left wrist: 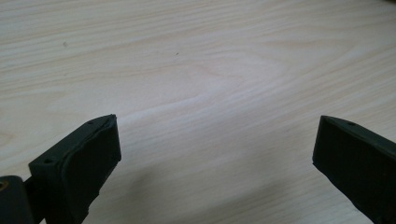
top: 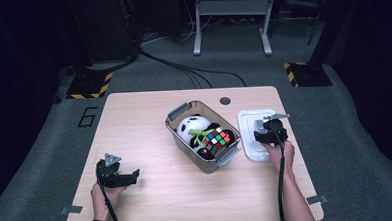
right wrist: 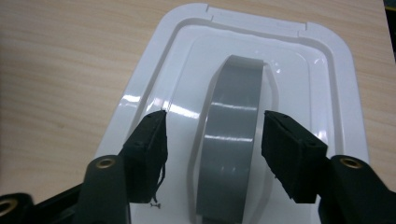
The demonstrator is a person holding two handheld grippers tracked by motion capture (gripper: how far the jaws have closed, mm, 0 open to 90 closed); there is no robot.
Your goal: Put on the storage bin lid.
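Note:
A white plastic lid lies flat on the right side of the table, with a grey strap handle arched over its middle. My right gripper hovers over it. In the right gripper view its jaws stand on either side of the handle with a gap on each side, so no pad presses on it. My left gripper is low over the bare wood at the front left, open wide with nothing between its fingers.
A clear bin with grey latch handles stands at the table's middle, holding a panda plush and a colour cube. The wooden table has a small round hole near its far edge.

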